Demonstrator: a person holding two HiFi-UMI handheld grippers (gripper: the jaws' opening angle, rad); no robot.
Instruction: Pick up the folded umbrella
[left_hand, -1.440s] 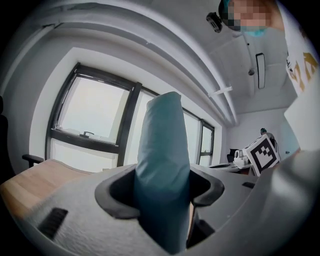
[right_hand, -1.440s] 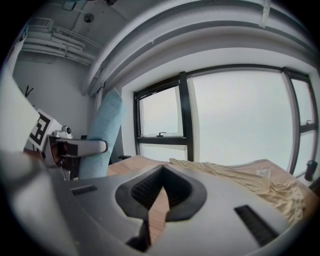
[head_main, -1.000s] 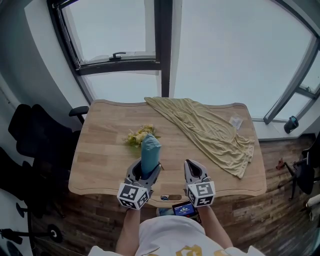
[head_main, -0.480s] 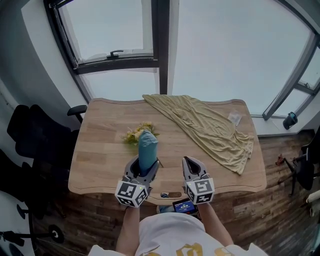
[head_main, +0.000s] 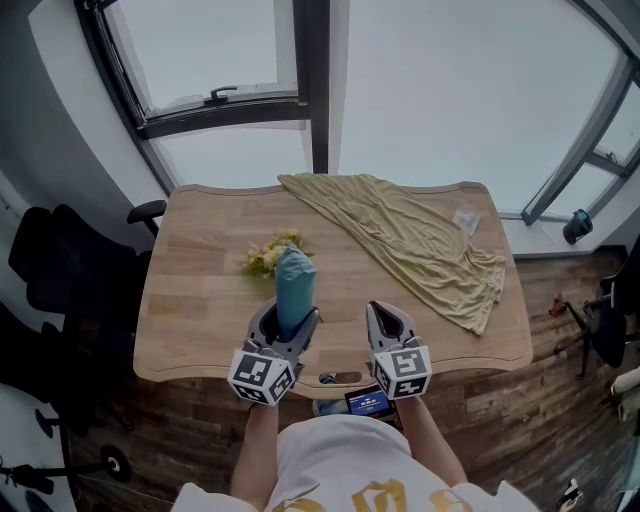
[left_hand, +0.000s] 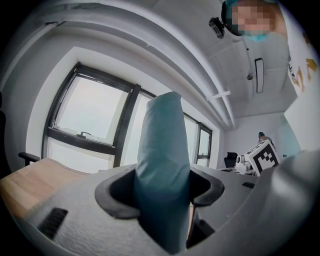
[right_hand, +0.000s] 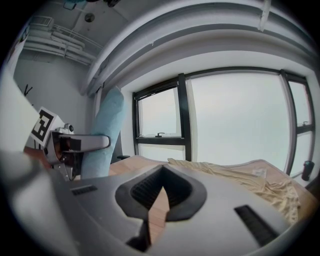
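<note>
The folded umbrella (head_main: 294, 288) is a teal sleeve-covered roll. It stands upright over the near edge of the wooden table (head_main: 200, 270), with my left gripper (head_main: 287, 322) shut on its lower part. In the left gripper view the umbrella (left_hand: 162, 160) fills the gap between the jaws and rises above them. My right gripper (head_main: 386, 320) hovers beside it to the right, jaws together with nothing between them. In the right gripper view only a thin sliver of table shows between the jaws of the right gripper (right_hand: 159, 200), and the umbrella (right_hand: 104, 137) stands at the left.
A yellow-green cloth (head_main: 420, 240) is draped across the table's right half, with a small white tag (head_main: 467, 220) on it. A bunch of yellow flowers (head_main: 263, 257) lies just behind the umbrella. A black office chair (head_main: 60, 270) stands left of the table. Large windows are beyond.
Only the head view's framing has shifted a little. Both grippers and the umbrella keep their places.
</note>
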